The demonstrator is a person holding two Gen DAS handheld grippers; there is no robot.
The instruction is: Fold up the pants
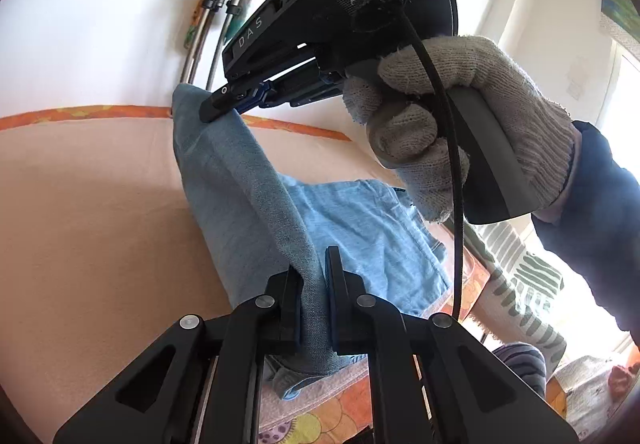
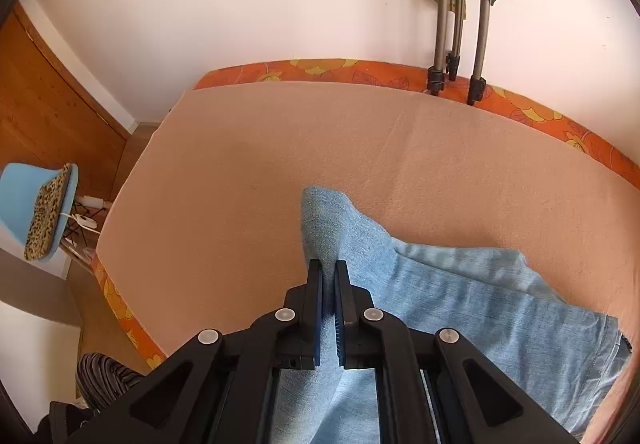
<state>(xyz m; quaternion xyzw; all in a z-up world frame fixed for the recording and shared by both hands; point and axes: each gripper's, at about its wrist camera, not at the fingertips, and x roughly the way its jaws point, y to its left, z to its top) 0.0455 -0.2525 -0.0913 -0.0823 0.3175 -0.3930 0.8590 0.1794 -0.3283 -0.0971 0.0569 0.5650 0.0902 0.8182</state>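
Note:
Light blue denim pants (image 2: 460,304) lie on a peach blanket (image 2: 280,164) that covers a bed. My left gripper (image 1: 314,268) is shut on a raised fold of the pants (image 1: 240,196), which stretches up and away from it. At the far end of that stretched edge, my right gripper (image 1: 214,106) pinches the cloth, held by a hand in a knitted glove (image 1: 460,124). In the right wrist view my right gripper (image 2: 328,276) is shut on a lifted corner of the denim, which stands up beyond its fingertips (image 2: 316,284). The rest of the pants rests flat to the right.
A white wall runs behind the bed, with folded metal legs (image 2: 460,24) leaning on it. An orange flowered mattress edge (image 2: 360,72) borders the blanket. A blue chair with a leopard cushion (image 2: 44,212) stands on the floor at the left. A striped cloth (image 1: 520,276) lies past the bed's right side.

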